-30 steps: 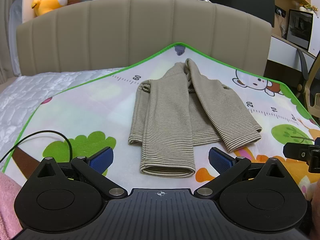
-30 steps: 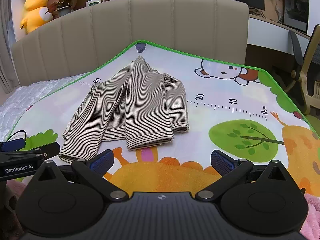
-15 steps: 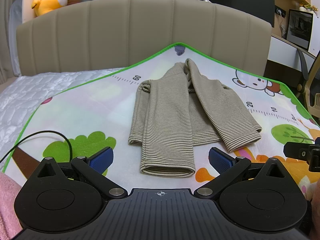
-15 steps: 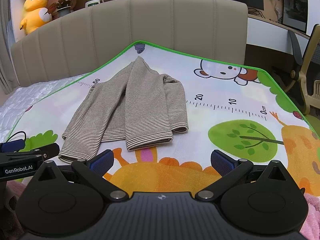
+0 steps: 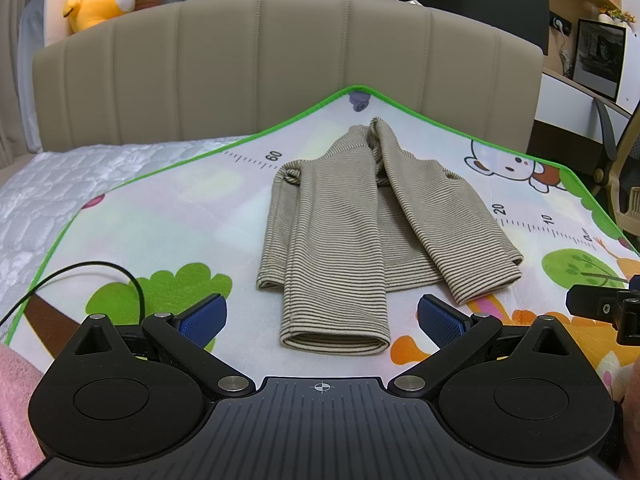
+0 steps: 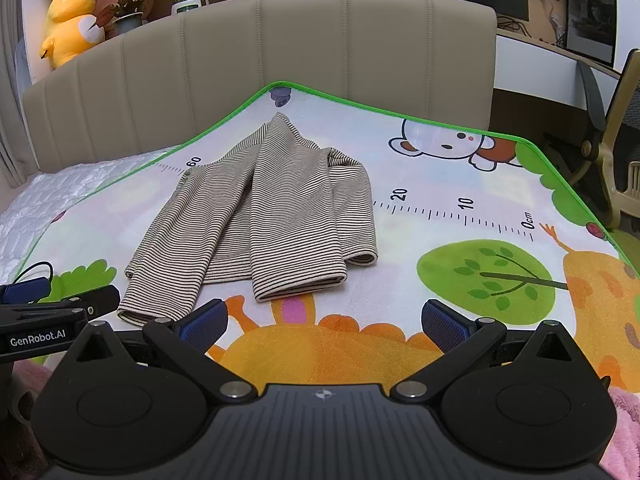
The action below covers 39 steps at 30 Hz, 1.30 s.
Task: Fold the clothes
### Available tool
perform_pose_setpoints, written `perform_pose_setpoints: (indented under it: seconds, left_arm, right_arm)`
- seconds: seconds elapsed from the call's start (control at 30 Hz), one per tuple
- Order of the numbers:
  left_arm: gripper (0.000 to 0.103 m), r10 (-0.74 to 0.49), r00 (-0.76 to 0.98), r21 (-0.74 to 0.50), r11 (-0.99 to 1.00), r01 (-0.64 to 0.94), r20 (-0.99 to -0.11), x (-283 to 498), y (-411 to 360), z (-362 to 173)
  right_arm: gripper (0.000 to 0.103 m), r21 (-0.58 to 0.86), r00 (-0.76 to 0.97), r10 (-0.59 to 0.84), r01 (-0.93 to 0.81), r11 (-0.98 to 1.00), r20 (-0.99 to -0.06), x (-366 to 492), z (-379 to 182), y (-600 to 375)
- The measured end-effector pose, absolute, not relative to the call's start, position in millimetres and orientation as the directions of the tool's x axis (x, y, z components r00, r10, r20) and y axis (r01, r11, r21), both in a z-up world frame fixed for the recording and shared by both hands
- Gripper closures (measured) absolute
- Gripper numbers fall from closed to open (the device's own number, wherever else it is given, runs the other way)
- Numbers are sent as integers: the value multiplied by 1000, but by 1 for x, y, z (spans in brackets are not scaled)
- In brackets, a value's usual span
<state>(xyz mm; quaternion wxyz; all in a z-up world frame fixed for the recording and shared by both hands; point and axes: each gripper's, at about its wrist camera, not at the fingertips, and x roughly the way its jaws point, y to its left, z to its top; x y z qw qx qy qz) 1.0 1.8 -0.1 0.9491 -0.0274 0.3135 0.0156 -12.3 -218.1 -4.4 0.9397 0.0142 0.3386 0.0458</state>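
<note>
1. Left wrist view: striped shirt (image 5: 340, 236) lying flat on the play mat (image 5: 160, 216), both sleeves folded in over the body, collar toward the headboard (image 5: 280, 64).
2. Left gripper (image 5: 322, 318) hovering low over the near part of the mat, fingers (image 5: 202, 318) spread wide, nothing between them; nearest sleeve cuff just ahead of the gap, not touched.
3. Black cable (image 5: 100, 270) curving over the mat at the left, by the green bush print.
4. Tip of the right gripper (image 6: 324, 320) poking in at the far right edge of the same view.
5. Right wrist view: same shirt (image 6: 256, 216) left of centre, cuffs pointing to the near edge, well clear of the ruler print and the tree print.
6. Right gripper fingers (image 6: 442, 326) also spread apart, empty, above the orange print on the mat (image 6: 460, 176).
7. Left gripper (image 6: 52, 306) showing at the left edge, labelled "GenRobot.AI", close beside the left cuff.
8. Mat spread corner-first on a bed (image 5: 44, 184) with a white quilted cover.
9. Yellow plush toy (image 6: 70, 24) and potted plants (image 6: 128, 6) on the shelf behind the headboard; office chair (image 6: 616, 148) at the right.
</note>
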Motion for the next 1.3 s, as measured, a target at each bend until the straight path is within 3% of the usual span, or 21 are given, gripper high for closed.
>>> perform_pose_setpoints:
  seconds: [0.9,1.17,1.3]
  left_arm:
    - [0,-27,778,-113,992,-57,-627,18,8,3]
    - [0,-99,776,-188,982,-26,-622,61,20,8]
    - [0,-10,841,-99,994,-52,-541,99,34,12]
  right_arm:
    - [0,76,752,123,-97,992,-647,-1,-1,-222]
    - [0,114,668,180,-141,983,-722,30,-11,-223]
    - [0,27,808,142,-154,988,-572,53,-10,-224]
